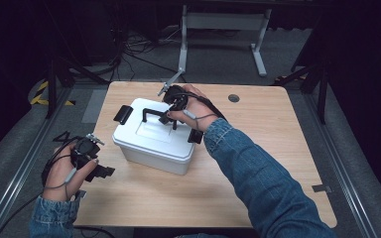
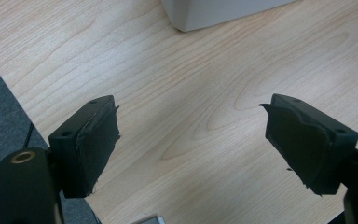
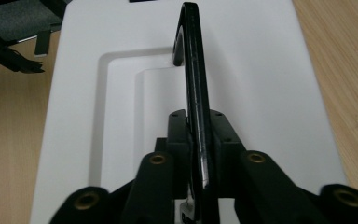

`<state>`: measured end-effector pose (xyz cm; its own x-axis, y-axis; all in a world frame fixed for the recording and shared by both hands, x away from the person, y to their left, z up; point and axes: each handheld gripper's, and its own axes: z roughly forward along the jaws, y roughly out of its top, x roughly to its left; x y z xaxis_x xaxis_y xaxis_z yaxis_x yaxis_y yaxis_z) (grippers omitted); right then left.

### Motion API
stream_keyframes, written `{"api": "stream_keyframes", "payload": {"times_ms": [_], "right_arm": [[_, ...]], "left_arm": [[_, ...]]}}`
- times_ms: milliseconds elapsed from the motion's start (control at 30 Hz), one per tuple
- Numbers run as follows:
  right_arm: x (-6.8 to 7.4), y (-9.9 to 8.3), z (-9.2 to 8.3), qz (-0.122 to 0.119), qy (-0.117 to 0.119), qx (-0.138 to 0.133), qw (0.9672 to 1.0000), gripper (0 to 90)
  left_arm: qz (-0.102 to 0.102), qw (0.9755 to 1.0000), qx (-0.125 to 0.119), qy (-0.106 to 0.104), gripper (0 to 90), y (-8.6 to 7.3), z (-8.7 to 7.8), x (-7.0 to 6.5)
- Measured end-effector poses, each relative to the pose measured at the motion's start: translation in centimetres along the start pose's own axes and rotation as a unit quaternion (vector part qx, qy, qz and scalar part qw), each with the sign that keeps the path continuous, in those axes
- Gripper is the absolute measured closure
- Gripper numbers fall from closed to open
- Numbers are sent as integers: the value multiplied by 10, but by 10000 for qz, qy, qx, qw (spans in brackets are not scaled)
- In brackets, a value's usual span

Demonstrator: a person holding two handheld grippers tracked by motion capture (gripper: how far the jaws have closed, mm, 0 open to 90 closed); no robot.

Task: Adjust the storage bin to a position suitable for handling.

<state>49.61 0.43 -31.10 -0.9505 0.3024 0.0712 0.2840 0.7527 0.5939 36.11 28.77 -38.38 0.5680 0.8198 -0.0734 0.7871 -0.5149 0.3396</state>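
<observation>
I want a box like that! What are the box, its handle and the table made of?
Box: probably plastic, smooth matte white with moulded rounded edges. Handle: likely hard black plastic, glossy along its edge. Table: wood or a wood-look top, pale with visible grain.

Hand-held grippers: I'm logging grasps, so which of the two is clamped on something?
The right hand-held gripper: its jaws are shut on the white box's black handle. The left hand-held gripper hangs open over bare table.

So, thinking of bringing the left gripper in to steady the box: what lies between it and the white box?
Only bare wooden table lies between the open left gripper and the white box, as the left gripper view shows.
</observation>
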Motion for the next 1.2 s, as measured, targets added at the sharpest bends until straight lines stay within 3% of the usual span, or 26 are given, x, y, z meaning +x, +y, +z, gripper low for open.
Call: {"api": "stream_keyframes", "payload": {"times_ms": [133,433,700,1200], "right_arm": [[1,0,-1,-33,118,29,9999,840],[4,2,-4,-179,40,-38,9998,843],[10,13,-18,-339,-42,-228,9992,843],[13,14,-52,-184,20,-684,9975,843]], "left_arm": [[-9,10000,34,1,180,1,1,-1],[21,10000,-11,-3,180,0,0,0],[58,10000,24,48,180,1,1,0],[90,10000,-20,3,180,7,1,1]]}}
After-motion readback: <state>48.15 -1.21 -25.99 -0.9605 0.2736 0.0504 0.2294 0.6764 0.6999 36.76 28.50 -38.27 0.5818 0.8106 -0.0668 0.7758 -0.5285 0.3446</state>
